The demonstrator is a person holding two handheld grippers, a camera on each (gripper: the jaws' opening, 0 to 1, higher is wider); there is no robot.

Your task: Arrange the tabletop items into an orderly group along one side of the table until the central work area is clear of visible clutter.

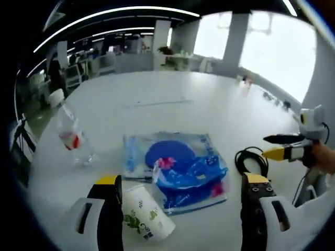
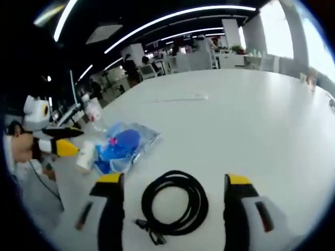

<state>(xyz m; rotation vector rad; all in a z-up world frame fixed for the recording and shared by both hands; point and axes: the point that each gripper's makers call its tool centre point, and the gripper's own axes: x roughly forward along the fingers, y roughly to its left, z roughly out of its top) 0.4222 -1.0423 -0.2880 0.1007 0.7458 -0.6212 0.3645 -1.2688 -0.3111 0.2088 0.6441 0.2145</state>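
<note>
coiled cable [image 2: 172,203] lies between right gripper [image 2: 175,184] jaws, spread apart.

both tools: black jaws with yellow tips, white housings [image 1: 178,209] [image 2: 175,209].

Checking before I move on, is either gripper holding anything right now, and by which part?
Nothing is held. The left gripper stands open around the paper cup and blue bag; the right gripper stands open over the black cable coil.
</note>
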